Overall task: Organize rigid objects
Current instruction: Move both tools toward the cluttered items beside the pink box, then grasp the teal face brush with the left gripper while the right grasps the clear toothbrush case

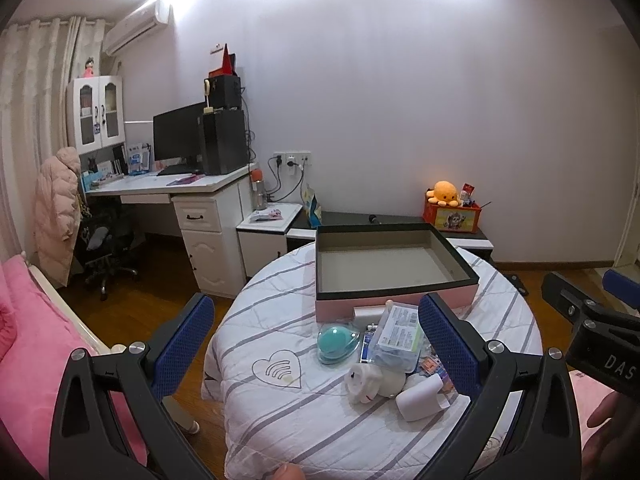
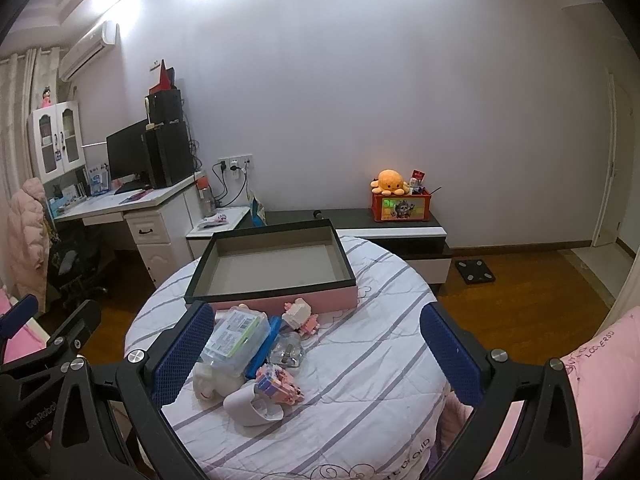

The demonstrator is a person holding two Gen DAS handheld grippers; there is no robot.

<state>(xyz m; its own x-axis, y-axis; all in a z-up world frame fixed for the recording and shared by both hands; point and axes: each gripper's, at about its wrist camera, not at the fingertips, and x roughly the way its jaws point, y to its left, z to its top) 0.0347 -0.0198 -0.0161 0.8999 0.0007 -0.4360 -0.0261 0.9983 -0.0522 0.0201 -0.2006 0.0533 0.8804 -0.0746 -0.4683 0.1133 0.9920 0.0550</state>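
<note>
A pile of small objects lies on a round table [image 1: 280, 420] with a striped cloth: a clear plastic box with a label [image 1: 396, 336] [image 2: 234, 338], a teal egg in a clear shell [image 1: 335, 344], a white toy [image 1: 372, 384], a white cup on its side [image 1: 420, 400] [image 2: 250, 406], and pink brick figures [image 2: 280, 386] [image 2: 300, 312]. Behind them stands an open, empty pink box with a black rim [image 1: 400, 300] [image 2: 288, 298]. My left gripper [image 1: 316, 344] is open above the pile. My right gripper [image 2: 316, 356] is open, right of the pile.
A pink bed [image 1: 28, 340] lies left of the table. A white desk [image 1: 192, 188] with a monitor stands at the back left. A low cabinet [image 2: 392, 232] behind the table holds an orange box with a plush octopus [image 2: 388, 182]. A pink quilt [image 2: 600, 380] is at the right.
</note>
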